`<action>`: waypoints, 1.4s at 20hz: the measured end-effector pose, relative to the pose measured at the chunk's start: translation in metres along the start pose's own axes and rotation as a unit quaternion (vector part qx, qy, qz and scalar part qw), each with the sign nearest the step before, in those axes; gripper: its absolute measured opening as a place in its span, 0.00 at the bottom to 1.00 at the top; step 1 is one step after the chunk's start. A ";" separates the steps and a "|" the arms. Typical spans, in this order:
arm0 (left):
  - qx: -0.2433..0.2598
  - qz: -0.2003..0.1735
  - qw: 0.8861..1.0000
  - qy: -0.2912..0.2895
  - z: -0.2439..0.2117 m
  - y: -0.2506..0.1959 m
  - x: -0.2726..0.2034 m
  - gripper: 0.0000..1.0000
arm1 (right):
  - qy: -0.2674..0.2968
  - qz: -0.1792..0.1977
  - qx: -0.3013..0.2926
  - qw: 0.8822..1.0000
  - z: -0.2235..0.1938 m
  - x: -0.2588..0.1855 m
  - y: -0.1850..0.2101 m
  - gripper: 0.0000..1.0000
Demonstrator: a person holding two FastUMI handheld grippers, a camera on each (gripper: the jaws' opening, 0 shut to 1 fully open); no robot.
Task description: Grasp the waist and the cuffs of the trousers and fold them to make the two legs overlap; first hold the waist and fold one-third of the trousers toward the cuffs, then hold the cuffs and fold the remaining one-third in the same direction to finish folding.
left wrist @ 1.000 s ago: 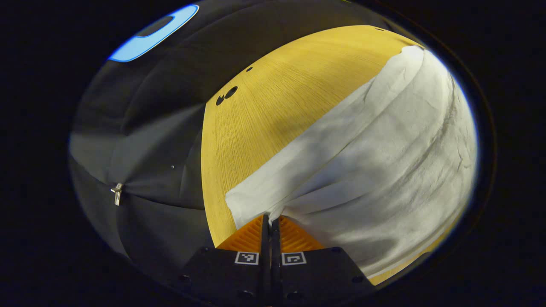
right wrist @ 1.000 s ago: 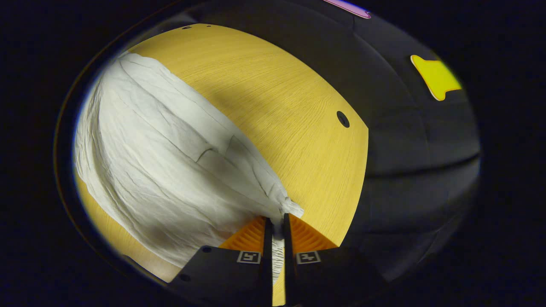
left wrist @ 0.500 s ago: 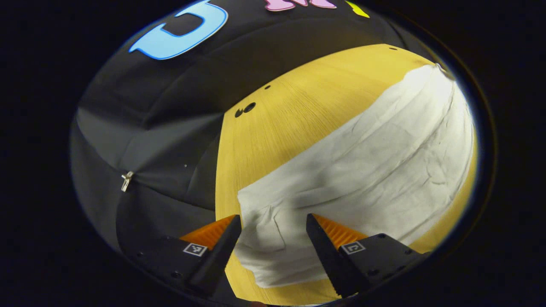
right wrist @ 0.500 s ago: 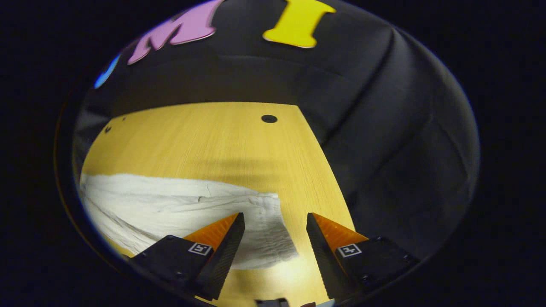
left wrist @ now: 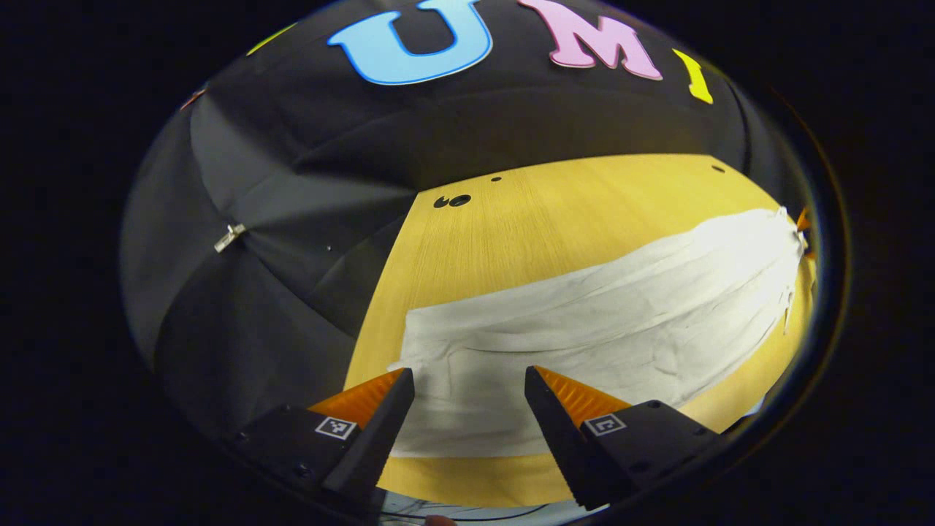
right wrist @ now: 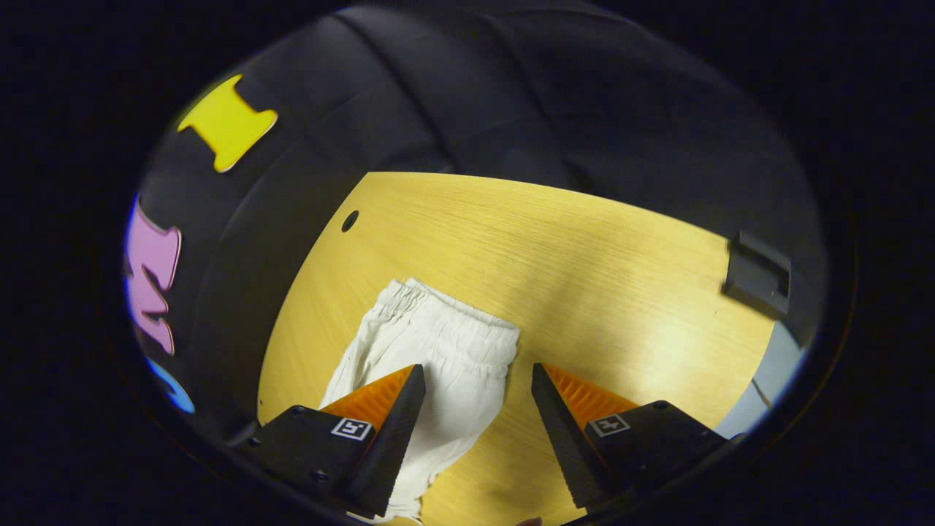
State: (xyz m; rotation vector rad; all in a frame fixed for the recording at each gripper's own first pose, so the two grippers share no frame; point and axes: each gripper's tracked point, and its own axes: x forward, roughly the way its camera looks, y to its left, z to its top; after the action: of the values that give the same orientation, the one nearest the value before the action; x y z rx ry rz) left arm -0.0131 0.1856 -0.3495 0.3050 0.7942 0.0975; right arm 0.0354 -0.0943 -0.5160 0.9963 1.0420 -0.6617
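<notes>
Trousers [left wrist: 584,336] of white cloth lie flat and stretched out on the wooden bench [left wrist: 555,219], legs overlapped, with the gathered waist [right wrist: 445,329] at one end. Left hand-held gripper [left wrist: 469,391] hangs above the cuff end with its fingers spread wide, holding nothing. Right hand-held gripper [right wrist: 478,387] hangs above the waist end, fingers likewise spread wide and empty. Bench carries several small dark holes [left wrist: 453,200].
</notes>
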 end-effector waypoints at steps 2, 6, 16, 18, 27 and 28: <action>-0.021 -0.009 1.000 -0.003 0.001 -0.003 -0.008 0.97 | -0.019 0.004 0.035 0.999 0.011 0.012 0.006 0.88; -0.057 -0.017 0.998 0.000 -0.005 -0.011 -0.021 0.98 | -0.041 -0.020 0.038 0.998 0.015 0.022 0.005 0.71; -0.292 -0.073 0.952 0.056 -0.041 -0.041 -0.028 0.98 | -0.041 0.025 0.079 0.996 0.014 0.030 0.005 0.09; -0.382 -0.080 0.918 0.067 -0.051 -0.038 -0.028 0.96 | -0.041 0.030 0.081 0.995 0.016 0.028 0.004 0.09; -0.541 -0.066 0.834 0.086 -0.081 -0.009 -0.002 0.92 | -0.042 0.029 0.067 0.996 0.016 0.029 0.005 0.09; -0.543 -0.066 0.833 0.079 -0.077 -0.005 0.004 0.96 | -0.043 0.029 0.061 0.997 0.016 0.029 0.005 0.09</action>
State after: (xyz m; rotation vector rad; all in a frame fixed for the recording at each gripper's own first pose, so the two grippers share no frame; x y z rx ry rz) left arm -0.0652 0.1992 -0.4048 -0.8541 0.8062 0.4274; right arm 0.0573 -0.1065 -0.5381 1.0913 0.9028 -0.7205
